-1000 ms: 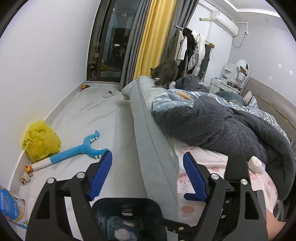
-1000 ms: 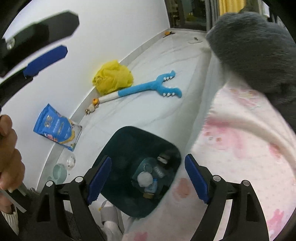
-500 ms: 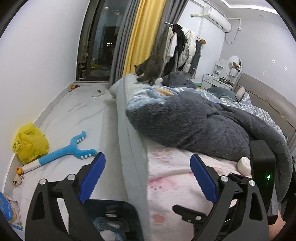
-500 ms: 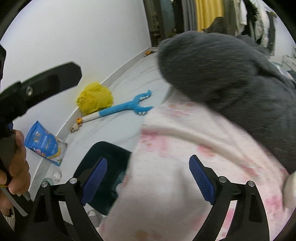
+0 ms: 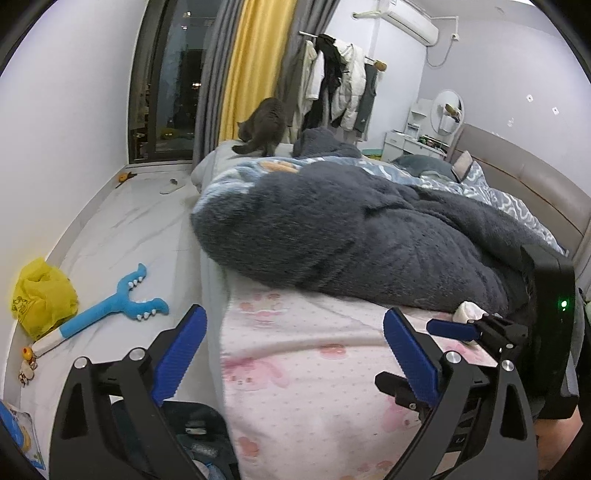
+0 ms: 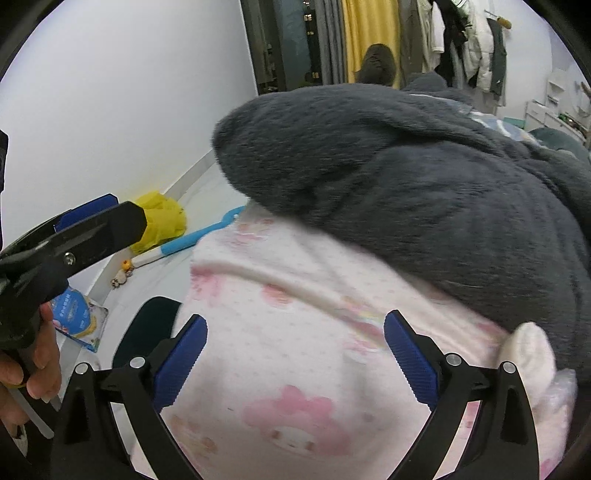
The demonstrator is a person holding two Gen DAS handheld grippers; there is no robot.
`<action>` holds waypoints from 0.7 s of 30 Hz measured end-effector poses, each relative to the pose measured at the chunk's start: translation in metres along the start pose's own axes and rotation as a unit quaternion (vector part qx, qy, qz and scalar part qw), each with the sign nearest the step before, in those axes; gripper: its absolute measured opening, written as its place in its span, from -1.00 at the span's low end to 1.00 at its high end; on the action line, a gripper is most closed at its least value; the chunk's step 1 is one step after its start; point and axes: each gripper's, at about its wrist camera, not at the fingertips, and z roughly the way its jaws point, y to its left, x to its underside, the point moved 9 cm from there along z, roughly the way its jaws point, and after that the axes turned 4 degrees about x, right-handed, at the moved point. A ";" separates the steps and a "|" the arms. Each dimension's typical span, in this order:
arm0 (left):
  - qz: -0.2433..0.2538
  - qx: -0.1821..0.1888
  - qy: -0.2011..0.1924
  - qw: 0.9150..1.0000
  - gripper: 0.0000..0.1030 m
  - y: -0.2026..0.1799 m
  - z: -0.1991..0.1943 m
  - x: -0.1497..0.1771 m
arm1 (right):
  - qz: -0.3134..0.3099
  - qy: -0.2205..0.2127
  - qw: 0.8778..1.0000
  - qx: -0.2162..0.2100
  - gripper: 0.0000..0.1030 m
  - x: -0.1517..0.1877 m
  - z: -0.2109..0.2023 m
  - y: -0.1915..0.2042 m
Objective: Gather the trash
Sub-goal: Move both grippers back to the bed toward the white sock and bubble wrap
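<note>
Tissue wad (image 6: 528, 350) at blanket (image 6: 424, 177) edge — right of right gripper (image 6: 293, 354), both grippers' jaws just spread wide, empty.

1. We see pale walls (image 5: 74, 110) and a white marbled floor (image 5: 122, 229)
2. We find a dark glass door (image 5: 173, 81) beside grey and yellow curtains (image 5: 251, 62)
3. We note a bed (image 5: 314, 369) with a padded headboard (image 5: 524, 170), a clothes rack (image 5: 343, 85), an air conditioner (image 5: 402, 18)
</note>
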 end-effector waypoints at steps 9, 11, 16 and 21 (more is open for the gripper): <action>0.015 0.015 0.011 1.000 0.90 -0.038 0.020 0.002 | 0.007 -0.015 0.999 0.028 0.89 0.007 -0.017 -0.051; 0.018 0.019 0.013 1.000 0.90 -0.048 0.025 0.002 | 0.013 -0.018 0.999 0.034 0.89 0.009 -0.020 -0.063; 0.024 0.027 0.019 0.999 0.90 -0.069 0.037 0.004 | 0.031 -0.020 0.998 0.044 0.89 0.014 -0.028 -0.092; 0.028 0.037 0.026 0.999 0.90 -0.088 0.048 0.007 | 0.023 -0.027 0.998 0.061 0.89 0.019 -0.036 -0.117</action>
